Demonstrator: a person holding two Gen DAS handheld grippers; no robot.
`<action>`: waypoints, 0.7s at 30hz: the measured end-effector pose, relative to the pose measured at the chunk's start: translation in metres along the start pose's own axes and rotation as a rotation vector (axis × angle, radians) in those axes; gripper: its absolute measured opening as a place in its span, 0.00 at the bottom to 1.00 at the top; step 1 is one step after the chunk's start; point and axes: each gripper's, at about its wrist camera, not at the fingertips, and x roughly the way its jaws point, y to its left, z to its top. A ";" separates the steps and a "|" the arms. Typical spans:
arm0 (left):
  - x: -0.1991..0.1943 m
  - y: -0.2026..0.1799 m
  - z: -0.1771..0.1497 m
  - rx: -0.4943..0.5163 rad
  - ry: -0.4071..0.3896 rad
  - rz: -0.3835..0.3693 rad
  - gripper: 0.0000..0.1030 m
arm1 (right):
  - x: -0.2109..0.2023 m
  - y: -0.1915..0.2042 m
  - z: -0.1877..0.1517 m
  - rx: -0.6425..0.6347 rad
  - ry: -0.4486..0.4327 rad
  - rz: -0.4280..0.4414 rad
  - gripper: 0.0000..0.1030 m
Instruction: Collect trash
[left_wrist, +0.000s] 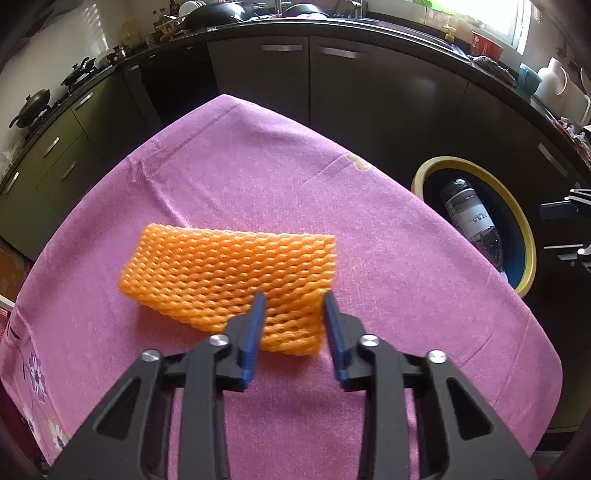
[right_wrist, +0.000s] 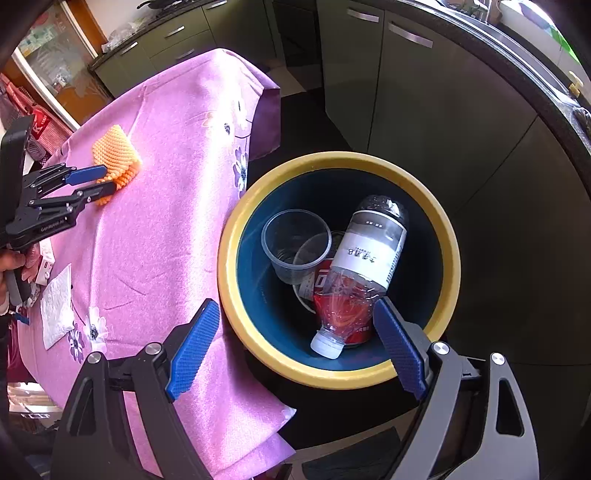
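The left gripper (left_wrist: 293, 317) has its jaws apart around the orange foam net (left_wrist: 229, 280) near the table's (left_wrist: 406, 295) middle to grab it, while the right gripper (right_wrist: 295, 347) waits wide open over the bin (right_wrist: 236, 236) by the table's edge.

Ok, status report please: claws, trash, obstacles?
Left claw open around orange foam net. Right claw open, empty, above bin. No obstacle seen.
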 end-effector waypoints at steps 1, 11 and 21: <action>-0.001 -0.001 0.000 0.000 -0.003 -0.004 0.16 | 0.000 0.001 0.000 -0.003 0.000 0.002 0.82; -0.044 -0.016 -0.005 0.064 -0.126 0.016 0.08 | -0.007 0.012 -0.002 -0.025 -0.014 0.010 0.82; -0.094 -0.059 -0.004 0.160 -0.229 -0.029 0.07 | -0.016 0.006 -0.010 -0.020 -0.034 0.011 0.82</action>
